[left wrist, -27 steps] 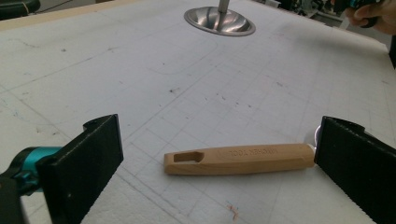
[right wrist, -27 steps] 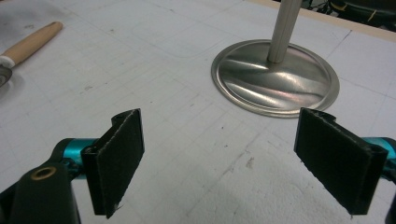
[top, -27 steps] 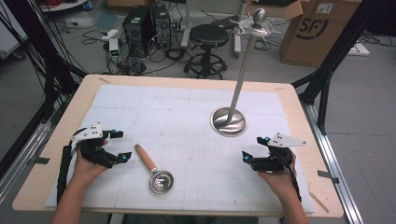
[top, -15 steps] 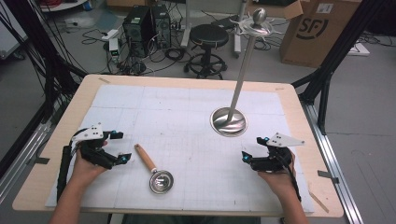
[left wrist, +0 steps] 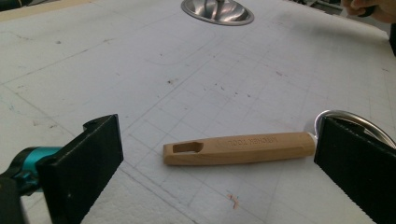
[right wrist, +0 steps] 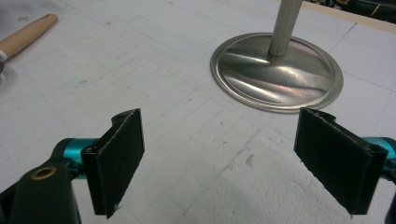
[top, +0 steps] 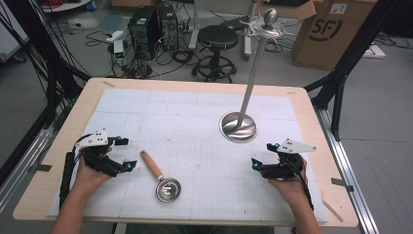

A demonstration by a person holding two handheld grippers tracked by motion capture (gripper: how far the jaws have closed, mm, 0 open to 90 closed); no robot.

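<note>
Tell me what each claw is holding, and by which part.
Nothing is held. Left claw stands open before the wooden-handled utensil; right claw is open over bare table.

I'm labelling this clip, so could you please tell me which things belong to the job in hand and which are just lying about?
Job in hand:
- wooden-handled utensil, lying between the open left gripper jaws' line of sight
- metal stand, upright, ahead of the open right gripper

Lying about:
- stool
- cardboard box
- computer tower
- floor cables
</note>
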